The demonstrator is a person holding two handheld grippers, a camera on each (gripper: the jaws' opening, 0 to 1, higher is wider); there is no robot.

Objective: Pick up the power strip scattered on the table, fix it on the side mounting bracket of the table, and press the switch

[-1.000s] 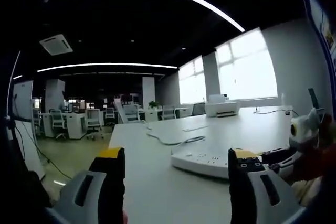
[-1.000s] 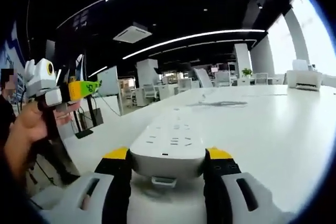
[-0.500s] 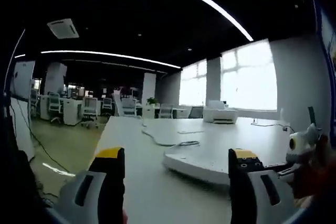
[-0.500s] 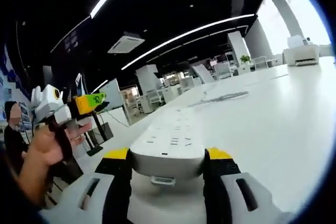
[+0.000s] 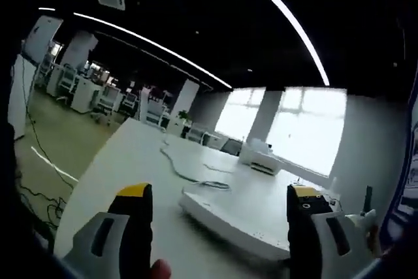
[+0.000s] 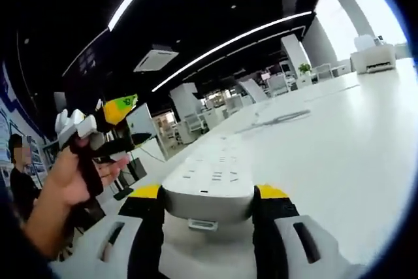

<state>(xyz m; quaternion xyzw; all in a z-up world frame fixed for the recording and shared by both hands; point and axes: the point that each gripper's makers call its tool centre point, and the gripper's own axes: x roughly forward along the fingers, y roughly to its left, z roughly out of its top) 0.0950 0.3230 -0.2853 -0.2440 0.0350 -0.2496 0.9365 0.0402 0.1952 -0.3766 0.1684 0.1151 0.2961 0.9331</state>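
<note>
The right gripper (image 6: pixel 208 204) has its yellow-tipped jaws clenched on the near end of the long white plastic power strip (image 6: pixel 212 178), which stretches away over the broad white table (image 6: pixel 339 142). The left gripper (image 5: pixel 219 207) stands with jaws spread wide, empty, the strip (image 5: pixel 238 217) lying between and beyond them. Its grey cable (image 5: pixel 189 176) trails toward the table's far edge, bare tabletop on either side.

You see a dim room with a dark ceiling. Long ceiling light strips (image 5: pixel 287 21) glow white and curve from the fisheye distortion. At right of the left gripper view, the windows (image 5: pixel 294 129) are overexposed. The white table (image 6: pixel 339 142) reflects light softly. Both views are slightly blurred, most at the edges.
</note>
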